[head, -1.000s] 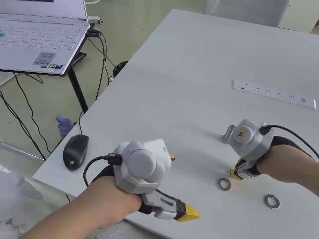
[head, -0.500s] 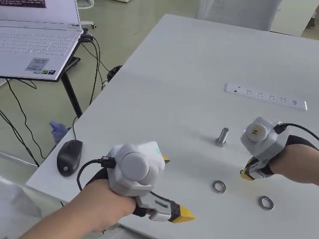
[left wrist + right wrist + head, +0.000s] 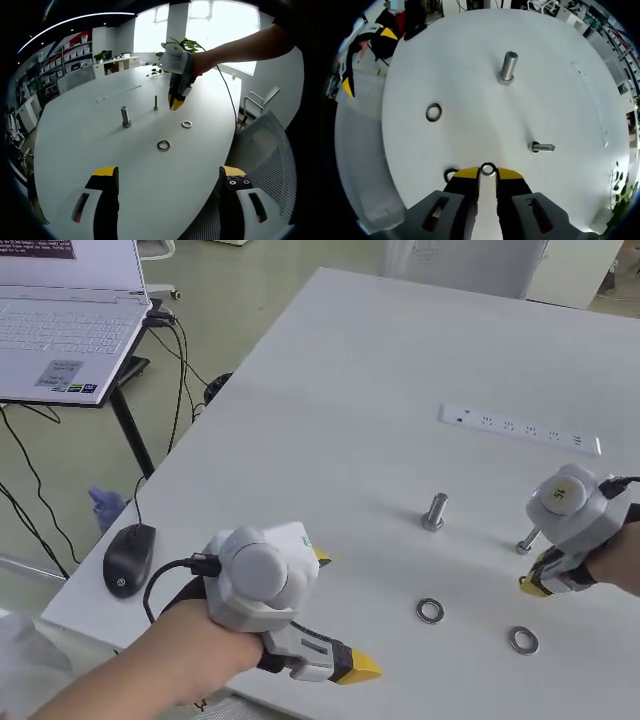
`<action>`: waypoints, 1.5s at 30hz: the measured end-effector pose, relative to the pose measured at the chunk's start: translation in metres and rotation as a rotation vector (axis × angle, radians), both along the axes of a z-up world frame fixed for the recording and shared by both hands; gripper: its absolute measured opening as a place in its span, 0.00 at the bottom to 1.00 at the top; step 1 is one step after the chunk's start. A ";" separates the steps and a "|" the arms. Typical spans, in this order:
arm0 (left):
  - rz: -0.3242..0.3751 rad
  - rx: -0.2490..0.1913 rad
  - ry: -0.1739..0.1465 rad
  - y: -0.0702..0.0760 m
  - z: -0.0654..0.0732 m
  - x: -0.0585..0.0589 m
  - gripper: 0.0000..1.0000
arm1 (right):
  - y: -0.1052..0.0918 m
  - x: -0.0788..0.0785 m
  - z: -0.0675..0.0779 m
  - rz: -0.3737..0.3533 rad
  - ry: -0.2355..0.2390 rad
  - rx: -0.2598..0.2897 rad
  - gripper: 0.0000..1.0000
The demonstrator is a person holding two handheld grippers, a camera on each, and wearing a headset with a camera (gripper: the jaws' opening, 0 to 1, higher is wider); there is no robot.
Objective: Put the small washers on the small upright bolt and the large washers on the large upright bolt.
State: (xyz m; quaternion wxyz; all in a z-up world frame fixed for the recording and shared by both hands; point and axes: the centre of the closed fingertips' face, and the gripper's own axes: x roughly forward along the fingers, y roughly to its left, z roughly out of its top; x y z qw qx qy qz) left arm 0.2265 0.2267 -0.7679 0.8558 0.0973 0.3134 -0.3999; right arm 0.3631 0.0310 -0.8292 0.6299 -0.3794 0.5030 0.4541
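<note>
While both grippers hang over the white tabletop [image 3: 330, 390], I log the right gripper [image 3: 488, 173] first: its yellow-tipped jaws are pinched together on a small silver ring washer [image 3: 488, 169], gripped at the very tips. From the left gripper view I read those tips as clear of the surface.

Left gripper [image 3: 169, 172]: jaws spread wide apart, sitting at the table's 6 o'clock edge in the head view.

Thick silver hex-head bolt [image 3: 435, 512] stands upright mid-table. Thin silver bolt [image 3: 527, 540] stands at its 4 o'clock, near the right gripper's tips, at their 12 o'clock. Both shafts are bare.

A loose silver washer [image 3: 430, 611] lies flat at 6 o'clock of the thick bolt. A second loose washer [image 3: 522, 640] lies flat at 6 o'clock of the thin bolt, near the right gripper's tips.

Long white power strip [image 3: 520, 429] lies at 12 o'clock of the bolts, well apart from them. Black computer mouse [image 3: 128, 560] sits at the table's 9 o'clock corner.
</note>
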 end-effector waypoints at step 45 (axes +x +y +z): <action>0.003 0.001 0.004 0.002 0.000 0.001 0.82 | 0.001 0.083 0.022 -0.061 -0.082 0.020 0.13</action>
